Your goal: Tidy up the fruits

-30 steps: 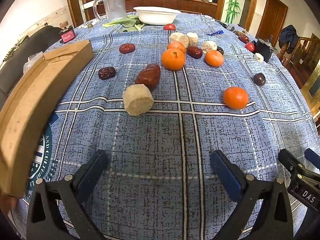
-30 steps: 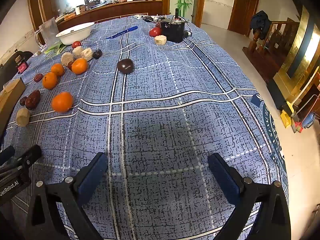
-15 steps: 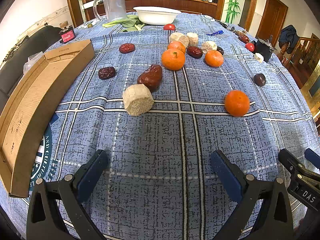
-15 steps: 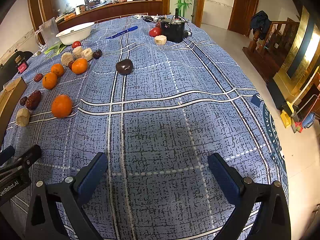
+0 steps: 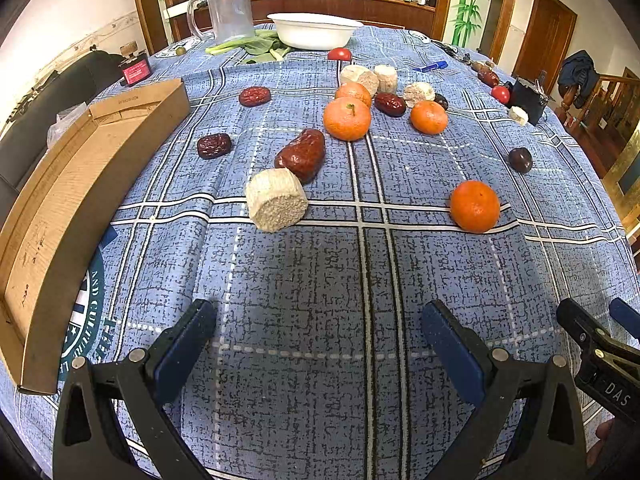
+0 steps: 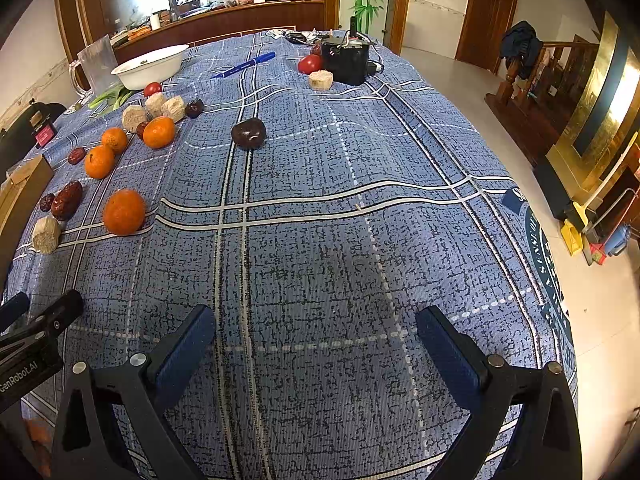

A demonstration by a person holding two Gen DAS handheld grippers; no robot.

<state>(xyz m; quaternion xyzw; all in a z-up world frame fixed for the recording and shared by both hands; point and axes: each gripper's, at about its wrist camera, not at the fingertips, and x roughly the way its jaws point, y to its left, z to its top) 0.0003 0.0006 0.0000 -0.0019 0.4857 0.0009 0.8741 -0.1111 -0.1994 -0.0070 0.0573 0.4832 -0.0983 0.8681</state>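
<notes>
Oranges [image 5: 475, 207], dates [image 5: 301, 155] scattered loose

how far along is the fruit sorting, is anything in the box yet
Hardly started. The cardboard box shows no fruit inside, as far as its visible part goes. Nothing is in hand: the left gripper and right gripper are both open over bare tablecloth. Left to do: the oranges, such as the nearest one, the red dates and the dark plum.

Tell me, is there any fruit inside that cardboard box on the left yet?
No, the cardboard box shows only its bare brown floor, while the oranges and dates all lie out on the blue tablecloth.
</notes>
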